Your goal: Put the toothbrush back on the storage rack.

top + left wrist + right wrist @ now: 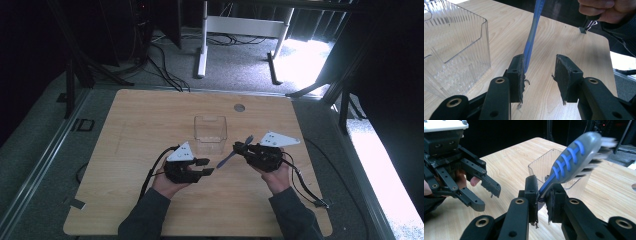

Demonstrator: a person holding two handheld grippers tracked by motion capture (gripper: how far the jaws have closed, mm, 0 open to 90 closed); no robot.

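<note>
The left claw (204,166) stands open and empty, the handle end just touching one jaw. The right claw (543,195) grips the toothbrush (234,154) near its head. Beyond, the clear container (210,134) on the table (150,115) is empty; placing seems left.

A blue-and-grey striped toothbrush (571,160), a clear ribbed box (451,47), black tools, and a pale wood-grain table (150,115).

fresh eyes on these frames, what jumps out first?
The blue-and-grey toothbrush, clamped near its neck by the right gripper, bristle head up and handle slanting down toward the left gripper, whose fingers stand open with the handle tip beside one of them. Just behind both sits a clear ribbed plastic container, mid-table on the light wooden table.
</note>
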